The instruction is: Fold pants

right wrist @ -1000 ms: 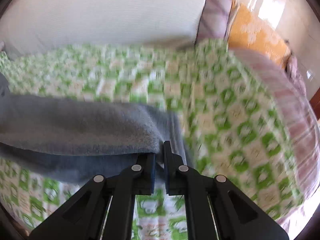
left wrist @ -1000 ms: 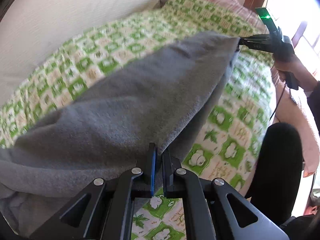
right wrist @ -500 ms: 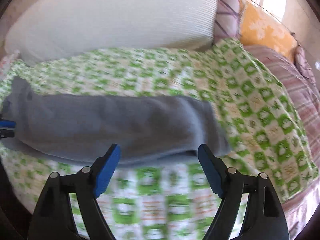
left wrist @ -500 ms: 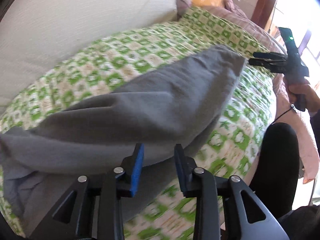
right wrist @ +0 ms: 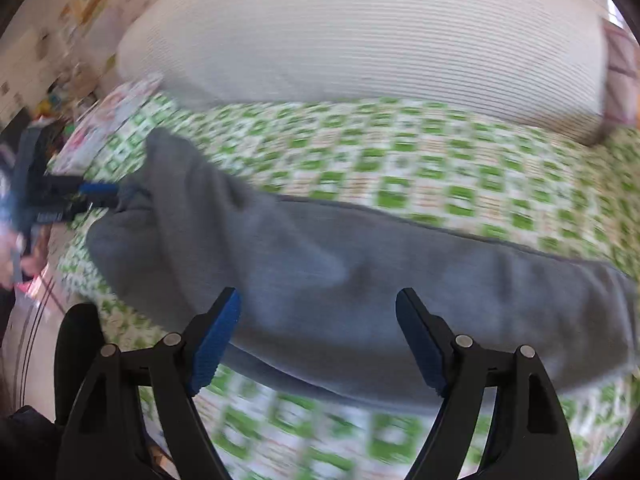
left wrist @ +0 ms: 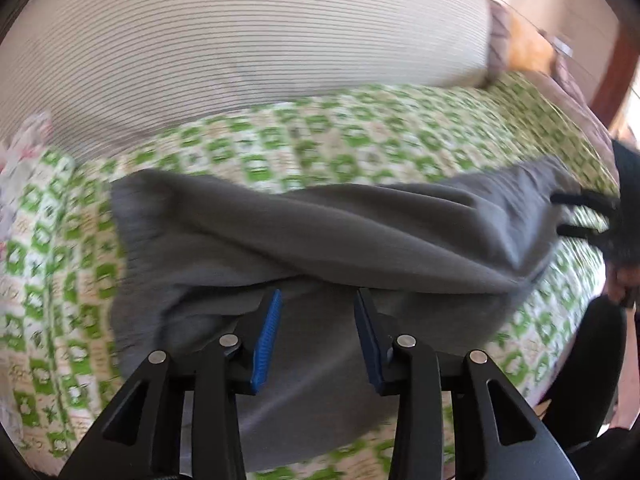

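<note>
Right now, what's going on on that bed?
A person with a gripper in each hand is folding grey pants on a green checked blanket. The pants lie folded lengthwise across the bed, still a bit rumpled at one end. Neither gripper holds them: the right gripper stands wide open above the cloth, and the left gripper has its jaws opening, with nothing pinched between them. A big white pillow lies behind.

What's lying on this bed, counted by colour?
Grey: 1, the pants
Green-and-white: 1, the patterned blanket
Cream striped: 1, the long cushion
Orange: 1, a pillow
Total: 4
</note>
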Motion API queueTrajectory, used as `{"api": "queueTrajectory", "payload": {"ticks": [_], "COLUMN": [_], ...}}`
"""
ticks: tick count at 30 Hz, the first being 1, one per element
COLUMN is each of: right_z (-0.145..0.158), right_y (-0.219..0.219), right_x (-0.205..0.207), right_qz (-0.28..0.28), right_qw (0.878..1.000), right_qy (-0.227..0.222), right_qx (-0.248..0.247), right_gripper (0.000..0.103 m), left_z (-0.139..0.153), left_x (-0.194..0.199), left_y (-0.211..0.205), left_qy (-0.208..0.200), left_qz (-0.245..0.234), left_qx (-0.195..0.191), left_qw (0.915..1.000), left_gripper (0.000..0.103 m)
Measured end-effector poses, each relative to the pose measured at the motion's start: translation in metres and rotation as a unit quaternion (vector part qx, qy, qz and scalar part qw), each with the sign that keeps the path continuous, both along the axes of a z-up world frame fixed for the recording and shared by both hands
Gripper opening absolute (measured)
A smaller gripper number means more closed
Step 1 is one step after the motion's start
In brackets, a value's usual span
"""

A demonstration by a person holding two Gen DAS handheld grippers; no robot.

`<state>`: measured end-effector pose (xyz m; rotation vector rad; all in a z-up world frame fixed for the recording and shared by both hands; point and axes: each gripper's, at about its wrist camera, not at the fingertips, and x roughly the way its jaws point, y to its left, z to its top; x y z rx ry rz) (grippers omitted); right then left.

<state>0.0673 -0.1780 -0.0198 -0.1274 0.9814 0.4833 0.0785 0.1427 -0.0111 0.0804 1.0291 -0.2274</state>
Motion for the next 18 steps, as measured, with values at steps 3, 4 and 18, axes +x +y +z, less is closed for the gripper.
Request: {"api": "queueTrajectory", "payload": {"ticks": [3, 4, 18], "right_z": [-0.004, -0.005, -0.029], "right_y": [0.029, 0.041, 0.141], "right_x": [0.001, 0.002, 0.032], "right_qz": [0.026, 0.035, 0.124], "right_qw": [1.0, 0.999, 0.992], "right_qy": [0.008, 0.012, 0.032], "right_qx": [0.01, 0.015, 0.001], "right_gripper": [0.081, 0.081, 0.08], "left_z": [0.002, 0.002, -0.013], "left_x": [0.008, 0.011, 0.092], "left_y": [0.027, 0.035, 0.137], "left_qy": [-0.001, -0.001, 0.035], "left_qz": [0.029, 0.038, 0.135], "left_qx": [0.003, 0.004, -0.037], "left_qw": [0.9996, 0.9993, 0.9895], "left_gripper": [0.044, 0.046, 0.064]}}
